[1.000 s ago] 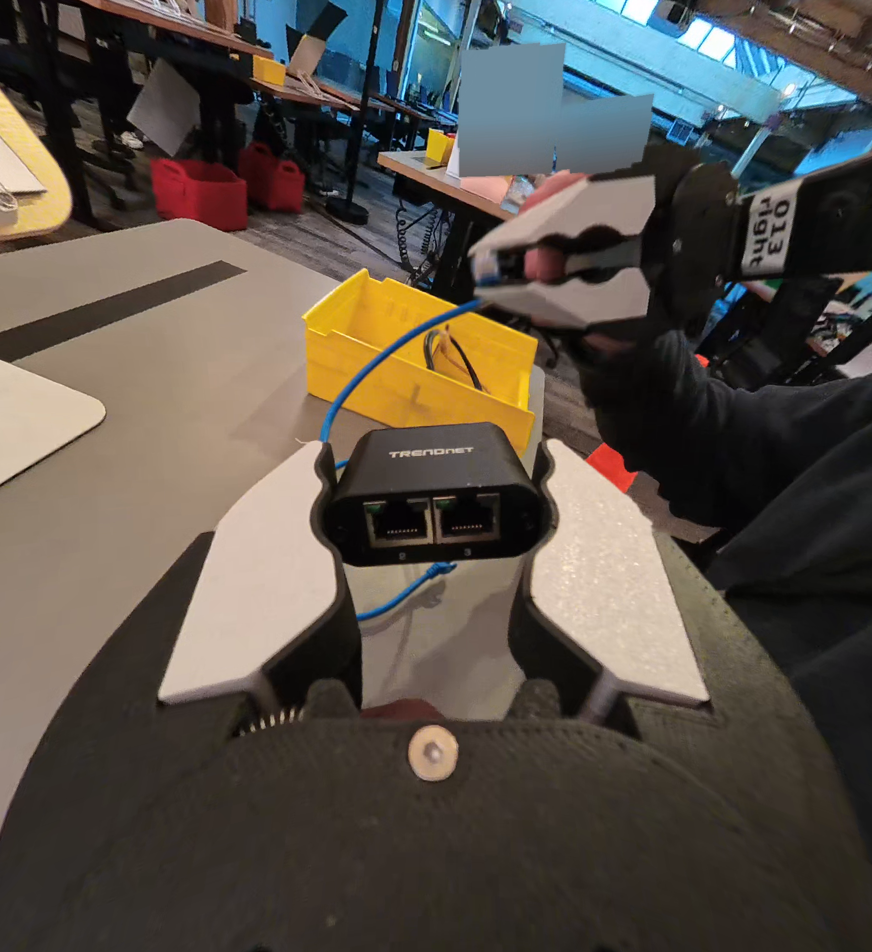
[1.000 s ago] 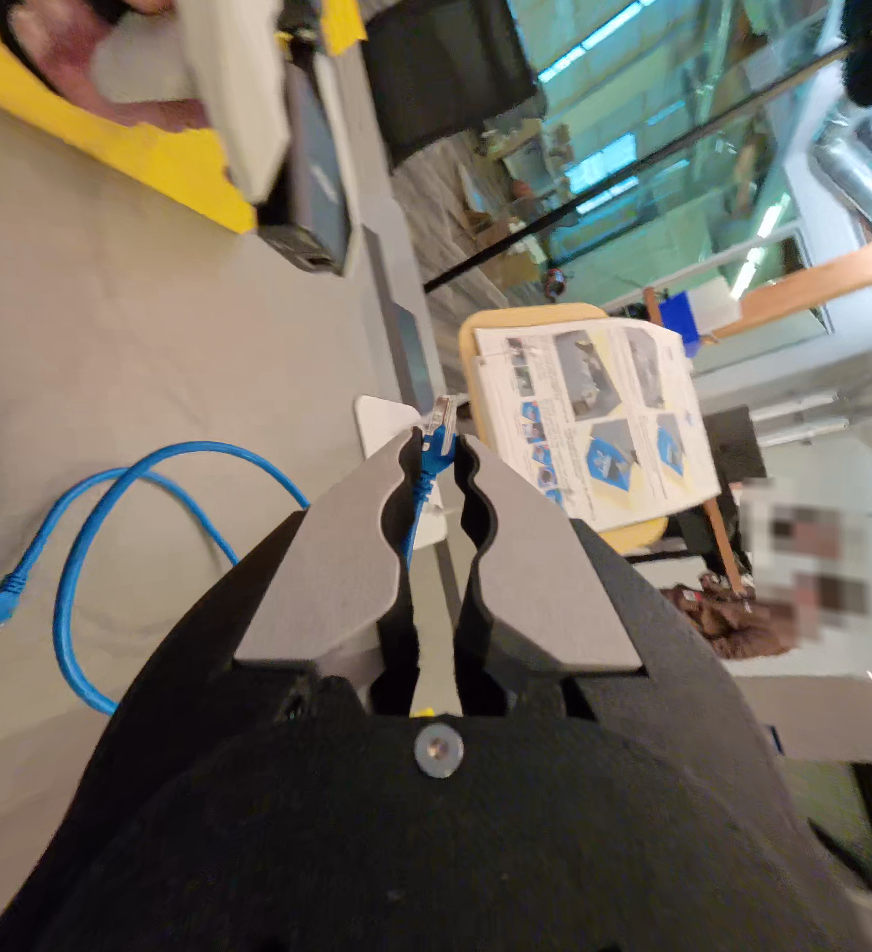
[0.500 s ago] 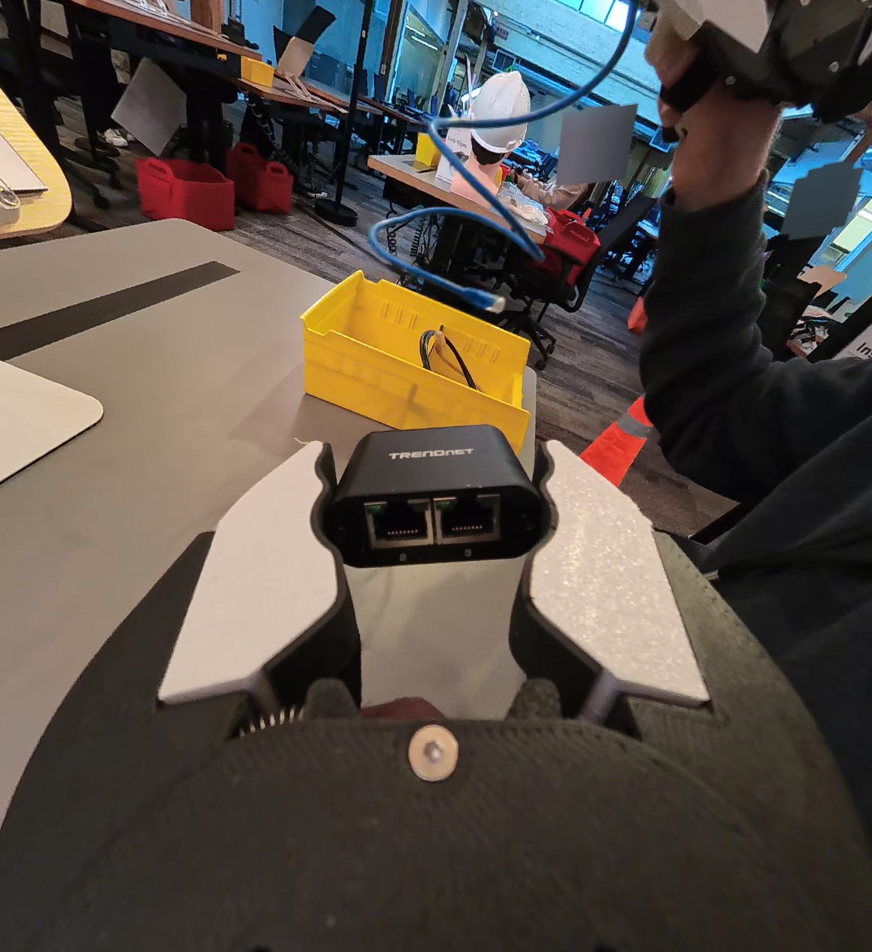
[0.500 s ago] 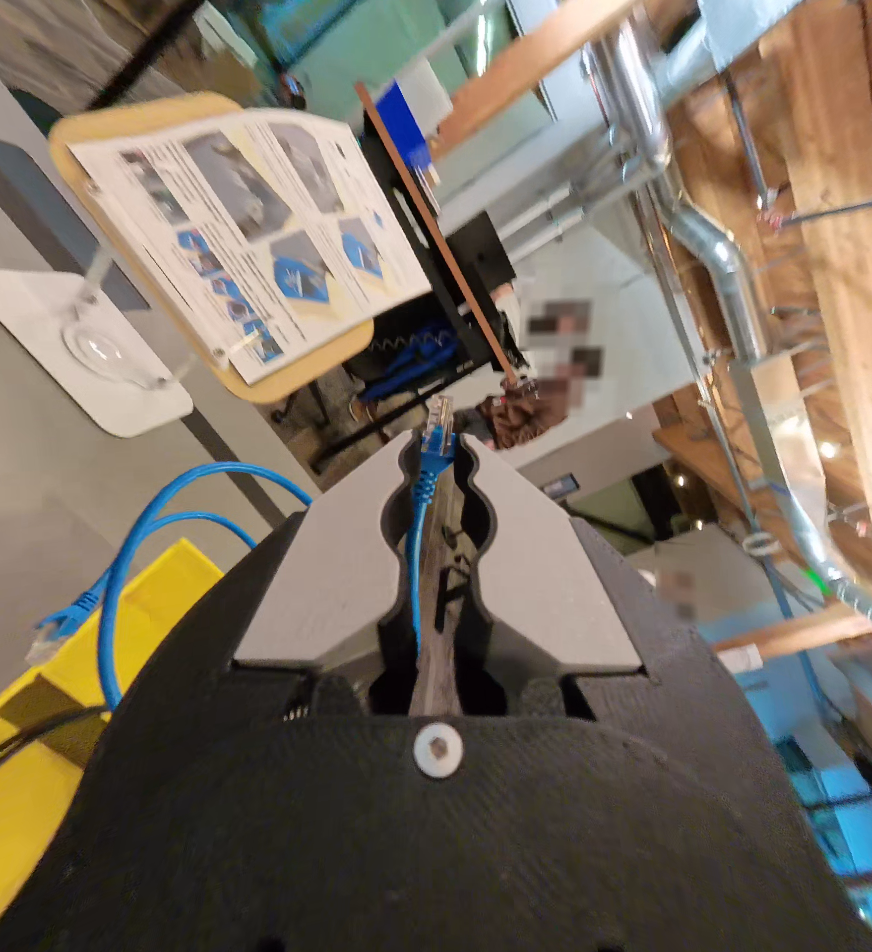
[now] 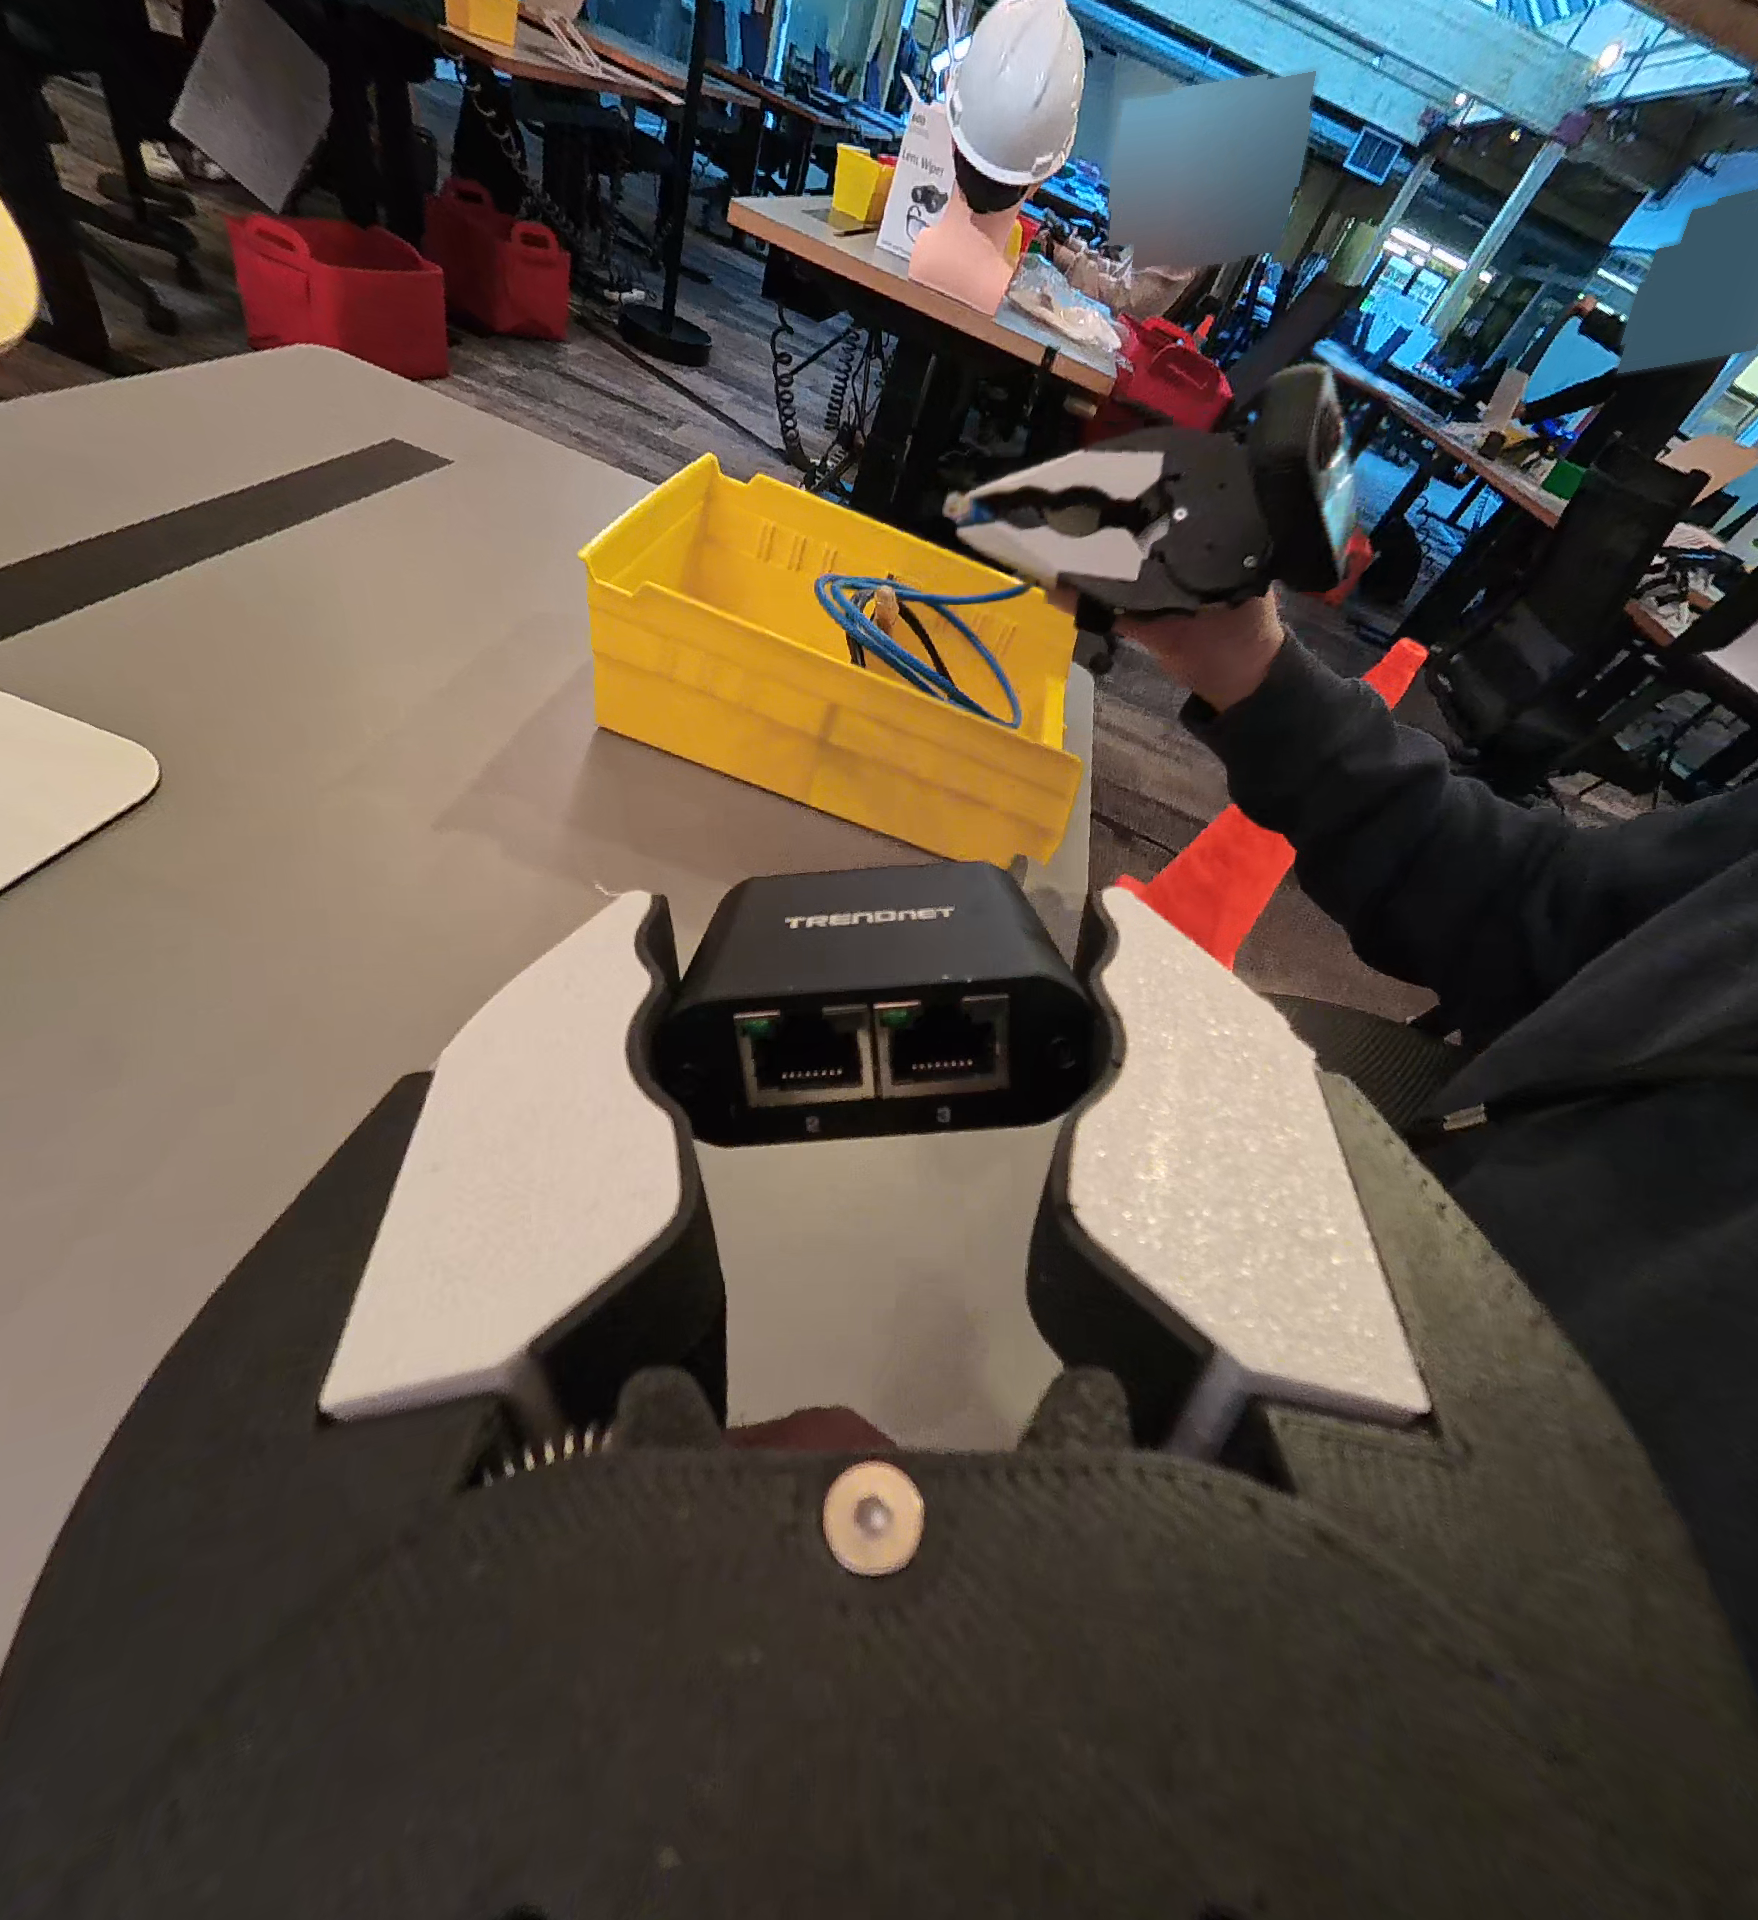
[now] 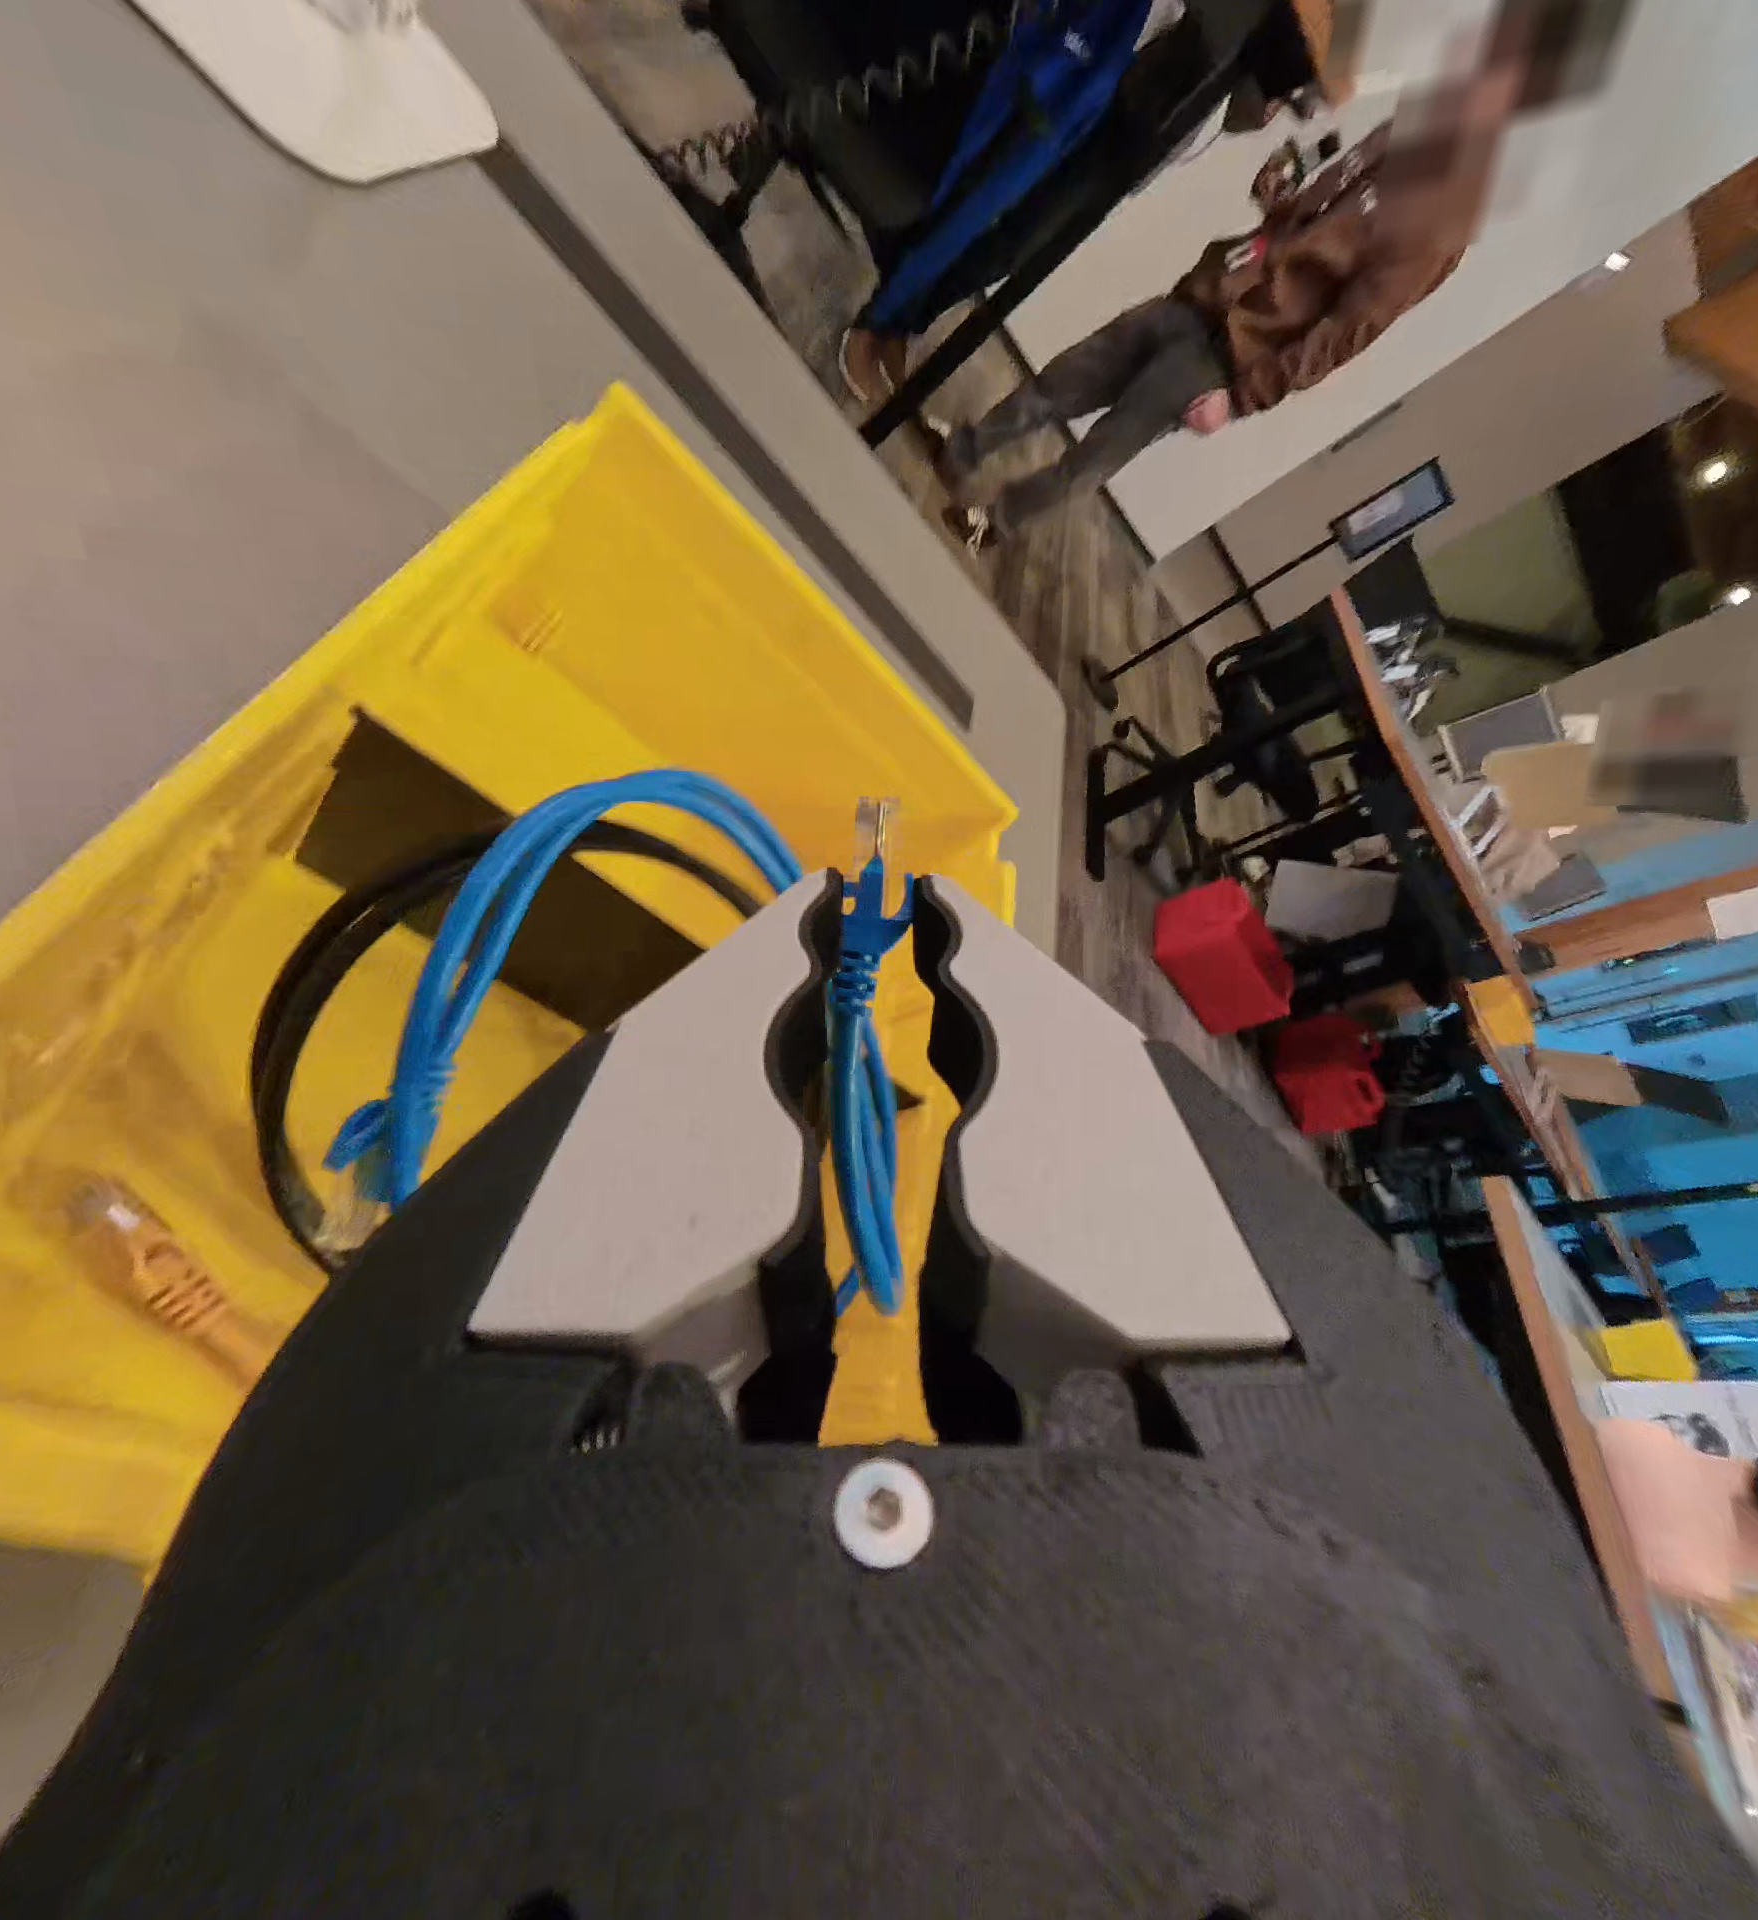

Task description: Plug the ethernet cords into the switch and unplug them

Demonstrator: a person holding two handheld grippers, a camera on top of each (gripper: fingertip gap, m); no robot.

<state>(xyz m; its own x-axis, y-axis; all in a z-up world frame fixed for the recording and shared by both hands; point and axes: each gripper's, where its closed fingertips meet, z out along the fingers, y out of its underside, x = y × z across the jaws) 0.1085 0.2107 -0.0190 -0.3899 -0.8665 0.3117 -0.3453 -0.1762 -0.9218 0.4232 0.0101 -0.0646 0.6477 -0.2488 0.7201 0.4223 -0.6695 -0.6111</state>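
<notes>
The left gripper [image 5: 875, 1029] clamps the black switch [image 5: 870, 997], both ports empty. At two o'clock, the right gripper [image 6: 875, 894] pinches the blue ethernet cord [image 6: 859, 1091] by its plug over the yellow bin [image 5: 833, 717]. Putting away seems underway; next, release.

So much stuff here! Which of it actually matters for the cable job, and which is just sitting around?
Part of the job:
- black switch, held in the left gripper
- blue ethernet cord, its plug held in the right gripper
- yellow bin with spare cords

Just lying about:
- white hard hat
- red bins
- orange cone
</notes>
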